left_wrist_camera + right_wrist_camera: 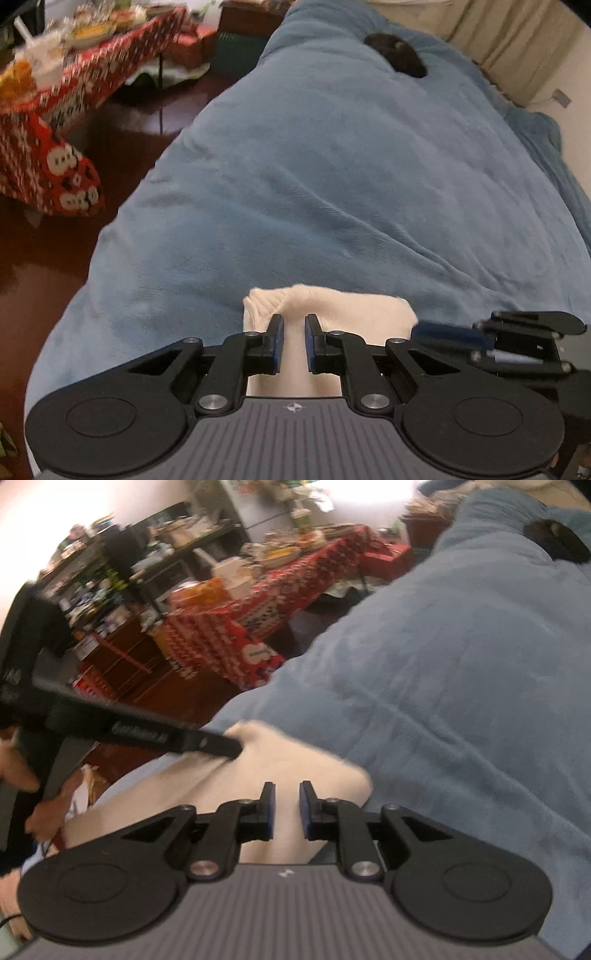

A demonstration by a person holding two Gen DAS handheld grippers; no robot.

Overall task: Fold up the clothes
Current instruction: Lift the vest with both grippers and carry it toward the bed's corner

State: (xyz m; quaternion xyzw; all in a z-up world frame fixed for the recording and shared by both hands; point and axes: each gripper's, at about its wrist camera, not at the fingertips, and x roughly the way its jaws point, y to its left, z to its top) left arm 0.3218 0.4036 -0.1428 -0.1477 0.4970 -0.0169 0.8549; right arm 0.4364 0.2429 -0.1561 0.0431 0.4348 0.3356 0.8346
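Both claws angle down over cream garment.

The blanket on the bed is blue fleece, soft and matt with a short nap. The cream garment looks like a fuzzy knit with a ribbed edge. The left tongs are matt black plastic with blue pads and shiny metal rivets. The floor is dark, glossy wood.
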